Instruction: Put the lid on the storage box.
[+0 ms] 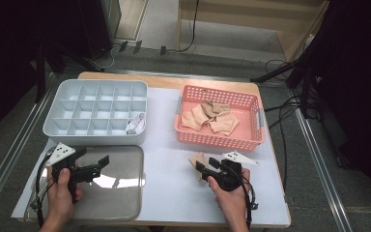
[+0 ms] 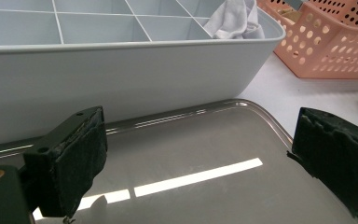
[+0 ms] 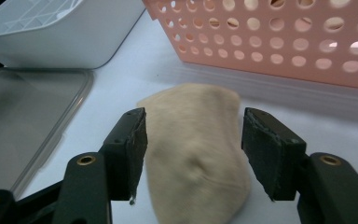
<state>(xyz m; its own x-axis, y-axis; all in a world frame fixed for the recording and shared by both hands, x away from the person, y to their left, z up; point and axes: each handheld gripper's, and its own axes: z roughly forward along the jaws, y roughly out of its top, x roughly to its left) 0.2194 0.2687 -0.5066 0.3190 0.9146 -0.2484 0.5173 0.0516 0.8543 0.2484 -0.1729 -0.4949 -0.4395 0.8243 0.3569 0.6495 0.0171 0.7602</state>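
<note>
One soft beige sock [image 3: 193, 154], rumpled

Your worktop [image 1: 169, 193] carries a white sheet over pale wood. On it, far left, sits the grey divided tray [image 1: 95, 112]; far right, the pink basket [image 1: 219, 118]. Near left lies the clear lid [image 1: 111, 186]. A beige sock [image 3: 193, 154] lies flat, near right, just before the basket.

beige socks [image 1: 211, 117] – about five | white sock [image 1: 136, 123] – one; basket [image 1: 220, 140] – one; organiser [image 1: 94, 137] – one; lid [image 1: 121, 193] – one
</note>
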